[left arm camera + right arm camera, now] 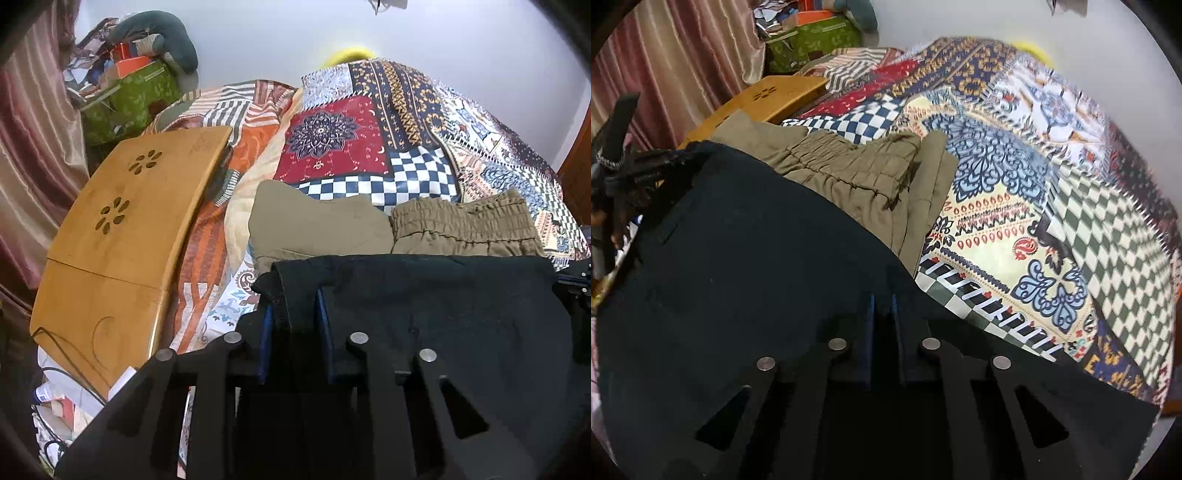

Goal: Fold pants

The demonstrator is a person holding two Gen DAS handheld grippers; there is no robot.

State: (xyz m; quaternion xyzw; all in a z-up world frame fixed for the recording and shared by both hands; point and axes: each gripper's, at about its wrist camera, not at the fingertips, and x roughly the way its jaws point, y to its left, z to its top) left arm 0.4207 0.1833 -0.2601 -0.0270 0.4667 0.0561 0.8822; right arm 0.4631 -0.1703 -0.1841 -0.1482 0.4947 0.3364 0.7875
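Note:
Black pants hang stretched between my two grippers above the bed. My left gripper is shut on the waistband edge at the pants' left corner. My right gripper is shut on the black pants at their right edge. The left gripper shows at the far left of the right wrist view. Khaki pants with an elastic waistband lie folded on the bed just beyond the black pants; they also show in the right wrist view.
A patchwork quilt covers the bed. A wooden lap table lies at the left. A green box with clutter stands at the back left by a pink curtain.

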